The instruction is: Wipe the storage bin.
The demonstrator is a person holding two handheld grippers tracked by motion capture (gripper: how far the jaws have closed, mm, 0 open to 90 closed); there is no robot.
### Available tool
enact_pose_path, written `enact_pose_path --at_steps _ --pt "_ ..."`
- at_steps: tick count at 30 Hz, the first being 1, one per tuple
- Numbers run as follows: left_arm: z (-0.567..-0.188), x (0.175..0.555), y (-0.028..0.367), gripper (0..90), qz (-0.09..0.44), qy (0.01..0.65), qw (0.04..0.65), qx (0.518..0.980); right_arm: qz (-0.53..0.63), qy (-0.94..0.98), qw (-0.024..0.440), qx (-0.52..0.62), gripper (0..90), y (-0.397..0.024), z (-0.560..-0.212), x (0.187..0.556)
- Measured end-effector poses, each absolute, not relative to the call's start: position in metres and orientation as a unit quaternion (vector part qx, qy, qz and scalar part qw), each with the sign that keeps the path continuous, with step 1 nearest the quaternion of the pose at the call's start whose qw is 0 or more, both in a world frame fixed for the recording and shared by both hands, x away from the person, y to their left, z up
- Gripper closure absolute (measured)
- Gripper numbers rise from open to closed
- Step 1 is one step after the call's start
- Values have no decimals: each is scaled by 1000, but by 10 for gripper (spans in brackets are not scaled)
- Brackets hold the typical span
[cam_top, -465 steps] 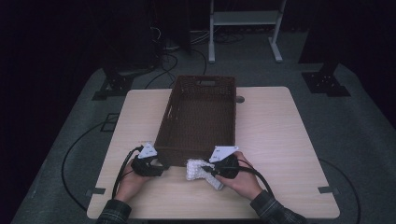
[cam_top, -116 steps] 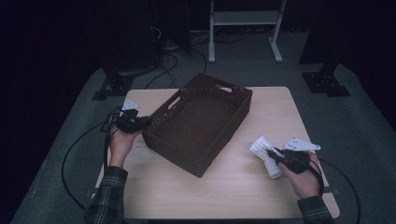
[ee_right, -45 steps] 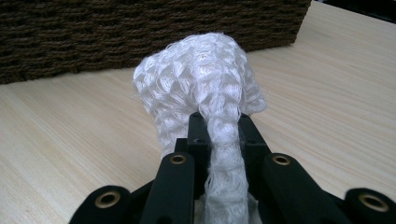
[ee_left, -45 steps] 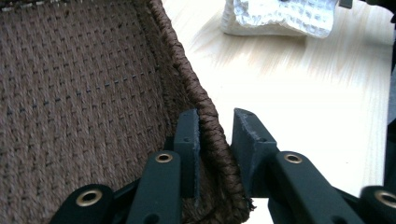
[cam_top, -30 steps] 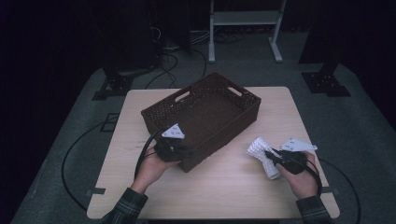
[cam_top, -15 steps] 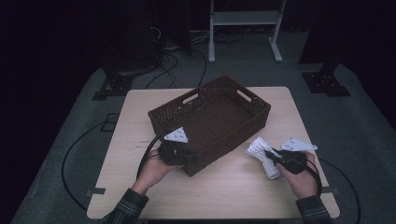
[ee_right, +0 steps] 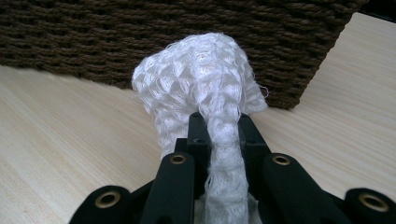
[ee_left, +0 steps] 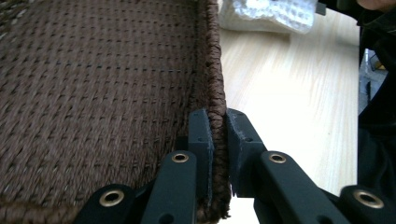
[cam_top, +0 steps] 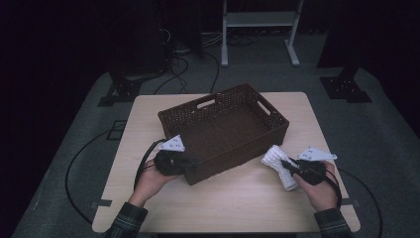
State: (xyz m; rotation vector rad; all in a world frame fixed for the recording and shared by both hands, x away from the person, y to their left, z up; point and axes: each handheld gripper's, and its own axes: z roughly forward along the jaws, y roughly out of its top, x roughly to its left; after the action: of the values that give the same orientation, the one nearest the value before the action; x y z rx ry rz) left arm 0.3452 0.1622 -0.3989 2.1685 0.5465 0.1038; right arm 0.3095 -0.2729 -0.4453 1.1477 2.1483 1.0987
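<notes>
Basket (cam_top: 225, 129): a dark brown woven rectangular one, standing upright and skewed on the worktop (cam_top: 228, 208), roughly central, its long axis running from the near left toward the far right corner. Its interior appears empty in the high view.

Left hand-held gripper (cam_top: 185, 162): clamped on the basket's near corner. The left gripper view shows the woven rim (ee_left: 217, 93) pinched between the two black jaws, one pad inside the wall and one outside.

Right hand-held gripper (cam_top: 287, 166): closed on a white knitted cloth (cam_top: 279, 166), bunched into a roll. The right gripper view shows the cloth (ee_right: 205, 88) squeezed between the jaws, its free end bulging ahead of them and lying on the wood just outside the basket's side wall. In the high view the cloth sits near the near right edge of the worktop, just beside the basket's near long side but outside it.

Assessment: both grasps are secured and the basket is steadied. The cloth is not yet in the basket. Remaining, in my judgement: lift the cloth over the rim, lower it inside, release it, then let go of the basket.
</notes>
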Motion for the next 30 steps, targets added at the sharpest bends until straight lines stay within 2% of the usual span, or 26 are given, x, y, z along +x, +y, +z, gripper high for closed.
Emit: enact_pose_path --at_steps 21,22,26,30 --pt "-399 344 169 797 49 225 434 871 398 782 232 419 790 -273 -446 308" --pt "-398 343 170 780 50 230 438 867 398 782 233 419 790 -273 -446 308" --pt "-397 342 176 600 40 243 448 859 398 782 233 420 789 -274 -446 308" --pt "-393 336 183 478 42 243 459 854 396 783 235 418 790 -274 -446 309"
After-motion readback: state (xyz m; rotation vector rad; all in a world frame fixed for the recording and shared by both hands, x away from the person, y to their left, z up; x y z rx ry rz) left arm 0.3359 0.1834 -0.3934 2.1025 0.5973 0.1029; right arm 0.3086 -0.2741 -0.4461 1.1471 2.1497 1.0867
